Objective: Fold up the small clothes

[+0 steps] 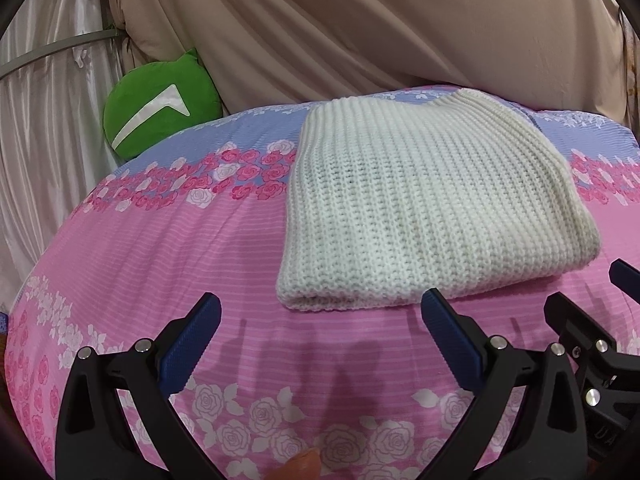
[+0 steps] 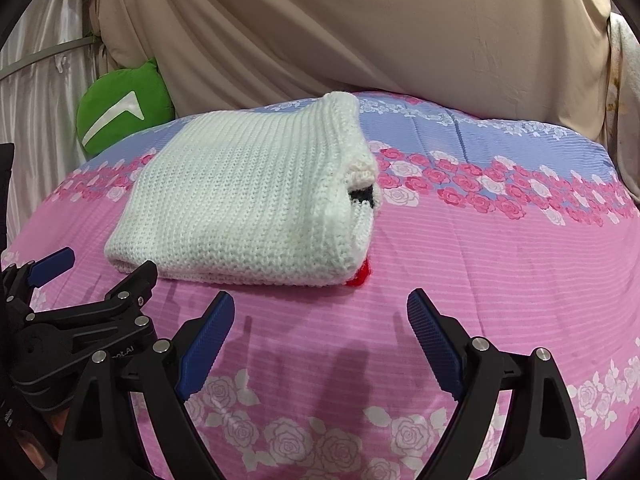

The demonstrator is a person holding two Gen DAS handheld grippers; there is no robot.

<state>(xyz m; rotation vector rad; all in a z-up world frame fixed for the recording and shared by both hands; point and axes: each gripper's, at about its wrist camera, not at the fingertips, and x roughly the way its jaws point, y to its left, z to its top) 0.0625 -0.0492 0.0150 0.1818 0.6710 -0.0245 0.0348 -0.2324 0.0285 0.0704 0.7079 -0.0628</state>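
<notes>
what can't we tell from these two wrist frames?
- White knit garment: type and inner layers hidden by its own folds; only black and red bits peek out in the right wrist view.
- Green cushion: lower part hidden behind the bedspread.
- Right hand-held gripper and left hand-held gripper: handles cut off by the frame bottom.

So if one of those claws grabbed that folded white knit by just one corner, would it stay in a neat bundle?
Probably not. The white knit looks soft and chunky, so it would likely sag and unfold. Loose layers show at its right edge, with black and red bits peeking out, so those might slip apart. It rests on a soft bedspread, so pushing might bunch it rather than slide it.
</notes>
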